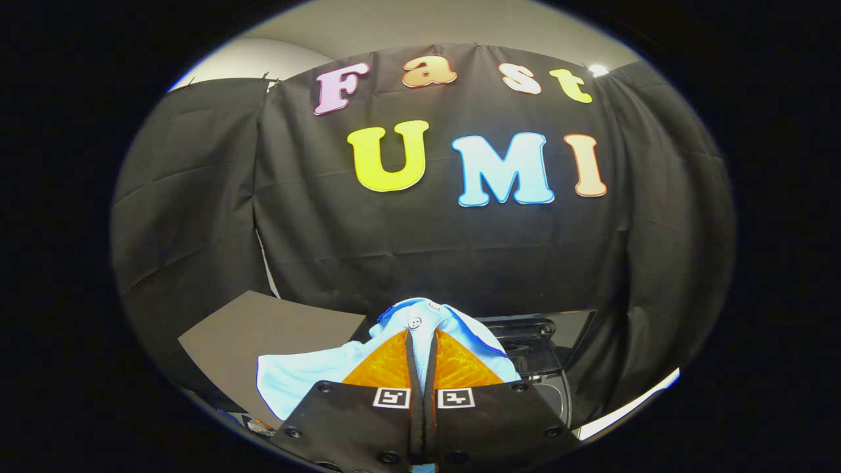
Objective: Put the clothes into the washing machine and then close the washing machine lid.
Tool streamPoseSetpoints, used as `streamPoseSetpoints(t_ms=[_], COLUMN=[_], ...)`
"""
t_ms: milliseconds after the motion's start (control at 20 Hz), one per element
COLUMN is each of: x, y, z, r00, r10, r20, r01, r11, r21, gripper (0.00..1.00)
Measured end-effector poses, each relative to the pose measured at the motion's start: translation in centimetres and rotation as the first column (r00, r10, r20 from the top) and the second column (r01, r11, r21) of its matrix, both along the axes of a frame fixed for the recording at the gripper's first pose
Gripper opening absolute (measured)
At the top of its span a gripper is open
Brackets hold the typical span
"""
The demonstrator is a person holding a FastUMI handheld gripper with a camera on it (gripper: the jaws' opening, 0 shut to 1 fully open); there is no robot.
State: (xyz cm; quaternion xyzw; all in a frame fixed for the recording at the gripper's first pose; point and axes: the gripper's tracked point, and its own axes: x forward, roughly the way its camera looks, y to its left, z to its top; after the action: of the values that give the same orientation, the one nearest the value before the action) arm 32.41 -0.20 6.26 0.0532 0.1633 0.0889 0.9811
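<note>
A light blue garment [309,374] with white buttons hangs from my gripper [421,341], whose two fingers are pressed together on a fold of the cloth. The fabric bunches over the fingertips and drapes down to the left of the fingers. Just beyond the fingers to the right I see a dark glossy machine part [535,341], apparently the washing machine's raised lid and hinge area, partly hidden by the garment. The gripper is held up in the air above it.
A dark flat board [263,328] lies beyond the fingers to the left, under the hanging cloth. The booth's black cloth wall [420,243] stands close behind everything. A pale strip of floor or edge [624,410] shows low on the right.
</note>
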Motion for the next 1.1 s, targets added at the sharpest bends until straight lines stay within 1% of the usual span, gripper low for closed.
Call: streamPoseSetpoints(t_ms=[250,700,900,1100], x=[0.2,0.6,1.2,1.6], y=[-3.3,-6.5,-7.0,-7.3], z=[-0.5,-1.9,-4.2,-7.1], r00=[0.998,0.995,0.994,0.992], r10=[-0.062,-0.104,-0.109,-0.114], r20=[-0.005,-0.005,-0.024,-0.063], r01=[0.062,0.104,0.108,0.112], r11=[0.998,0.995,0.994,0.993], r21=[0.013,0.001,-0.034,-0.034], gripper=[0.01,0.01,0.01,0.01])
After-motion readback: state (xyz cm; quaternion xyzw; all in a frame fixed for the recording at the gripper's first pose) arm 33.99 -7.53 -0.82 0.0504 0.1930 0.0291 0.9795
